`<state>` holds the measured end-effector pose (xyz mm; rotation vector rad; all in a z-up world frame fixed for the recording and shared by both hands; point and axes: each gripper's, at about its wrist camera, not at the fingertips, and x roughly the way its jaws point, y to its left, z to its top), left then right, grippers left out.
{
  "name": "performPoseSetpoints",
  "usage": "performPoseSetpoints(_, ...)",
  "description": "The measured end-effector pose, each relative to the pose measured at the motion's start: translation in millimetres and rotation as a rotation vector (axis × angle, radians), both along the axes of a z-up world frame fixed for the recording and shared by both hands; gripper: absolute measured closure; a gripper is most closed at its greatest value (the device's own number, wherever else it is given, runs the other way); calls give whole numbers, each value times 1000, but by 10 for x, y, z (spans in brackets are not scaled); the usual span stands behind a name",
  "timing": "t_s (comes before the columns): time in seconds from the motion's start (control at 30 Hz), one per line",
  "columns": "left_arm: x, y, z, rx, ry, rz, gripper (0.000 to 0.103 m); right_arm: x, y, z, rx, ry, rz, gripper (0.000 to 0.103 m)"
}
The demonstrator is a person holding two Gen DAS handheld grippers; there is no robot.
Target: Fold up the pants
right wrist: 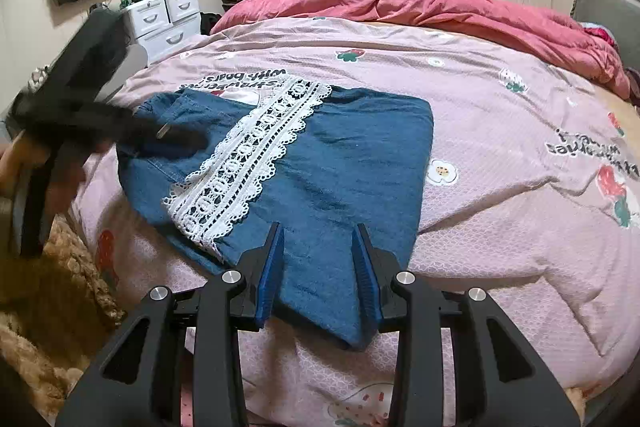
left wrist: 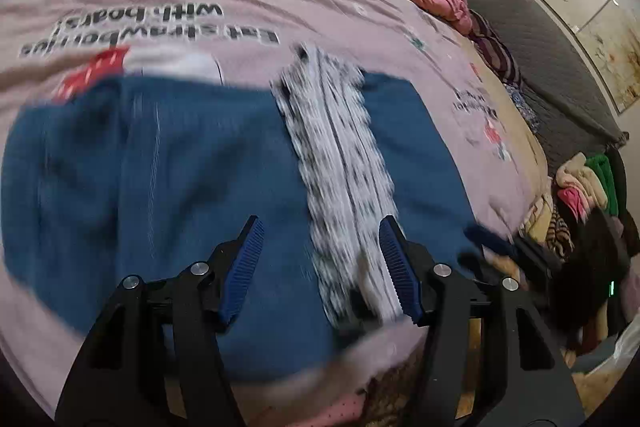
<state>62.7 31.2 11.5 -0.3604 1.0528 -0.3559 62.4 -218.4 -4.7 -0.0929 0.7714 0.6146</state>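
**A:** Where do you stand?

**B:** The pants (right wrist: 320, 163) lie folded on the pink bedspread (right wrist: 500, 147), lace strip (right wrist: 244, 163) running from 7 to 1 o'clock. Your right gripper (right wrist: 319, 231) straddles the near hem, jaws apart, holding nothing. Left gripper (left wrist: 322, 223) hovers spread above the lace.

**A:** Advice?

**B:** Pinch all layers together, then lift evenly.

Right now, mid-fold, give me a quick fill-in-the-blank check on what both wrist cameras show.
1. The blue denim pants lie on a pink ____.
2. A strip of white ____ runs across the denim.
3. The right gripper has its jaws ____, clamping nothing.
4. On the wall above the white drawer unit hangs a black ____.

Missing words: bedspread; lace; open; television
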Motion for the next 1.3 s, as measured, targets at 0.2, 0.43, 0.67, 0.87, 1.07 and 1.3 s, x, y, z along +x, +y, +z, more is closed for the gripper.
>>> performPoseSetpoints(0.2, -388, -76, -121, -42, -18, 78, 52, 0, -27, -81, -30, 9, 16, 66)
performPoseSetpoints(0.43, -419, -276, -231, -55, -1, 91, 74, 0, -54, -172, -26, 30, 9, 62)
performPoseSetpoints(0.67, -493, -346, -126, 13, -45, 86, 98, -47, -63, -146, -31, 25, 19, 56)
performPoseSetpoints(0.87, -501, -378, -283, 82, -38, 70, 94, -27, -52, -252, -52, 39, 29, 55)
performPoseSetpoints(1.07, -527, -406, -265, 121, -71, 49, 92, -48, -17, -295, -78, 13, 24, 54)
performPoseSetpoints(1.3, -635, -358, -156, 132, -113, 56, 78, -45, -84, -191, -27, 44, 5, 47)
